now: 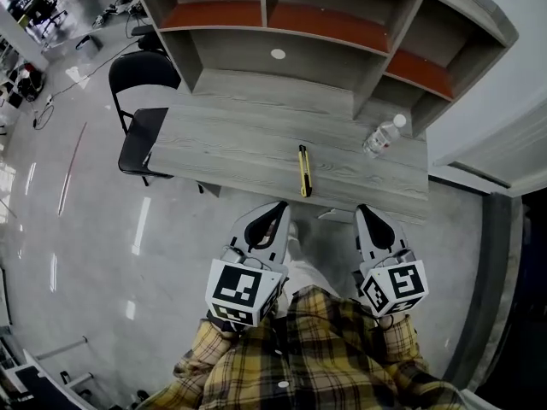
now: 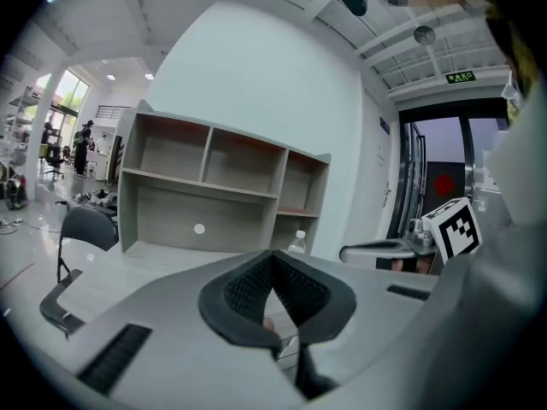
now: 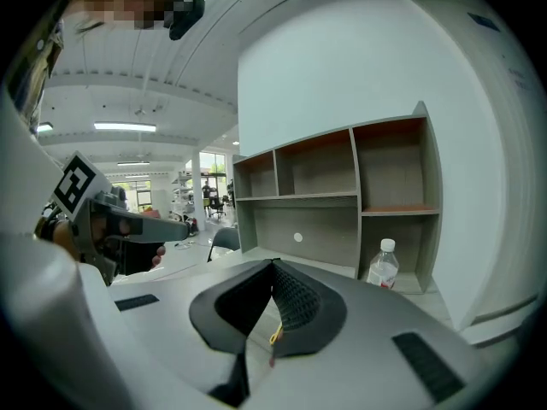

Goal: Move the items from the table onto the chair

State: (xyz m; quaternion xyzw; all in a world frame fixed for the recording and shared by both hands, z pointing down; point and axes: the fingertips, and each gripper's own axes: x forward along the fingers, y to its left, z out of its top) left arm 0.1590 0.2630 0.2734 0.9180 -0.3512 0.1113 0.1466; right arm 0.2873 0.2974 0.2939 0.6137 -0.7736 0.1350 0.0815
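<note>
shelf unit (image 1: 291, 49) at the back of the table (image 1: 231, 143), ahead of both tongs: open compartments with orange-red floors, and a white round spot on the back panel of the wide lower bay. clear bottle (image 1: 383, 135) with a white cap stands upright on the table, ahead of and a little right of the right tongs (image 1: 369, 220), just in front of the shelf's right lower compartment; its fill level cannot be made out. yellow utility knife (image 1: 302, 170) lies flat near the table's front edge, ahead, between the lines of the two tongs and closer to the left tongs' (image 1: 272, 220) side. black chair (image 1: 141, 109) sits at the table's left end, well ahead and left of the left tongs, seat tucked partly under the top. both items are on the table, with none on the chair. both tongs are held side by side in plaid-sleeved arms (image 1: 325, 348), short of the table's near edge, noses toward the table and tipped slightly down. left tongs pressed together, nothing pinched; right tongs the same, pads meeting on nothing.
</note>
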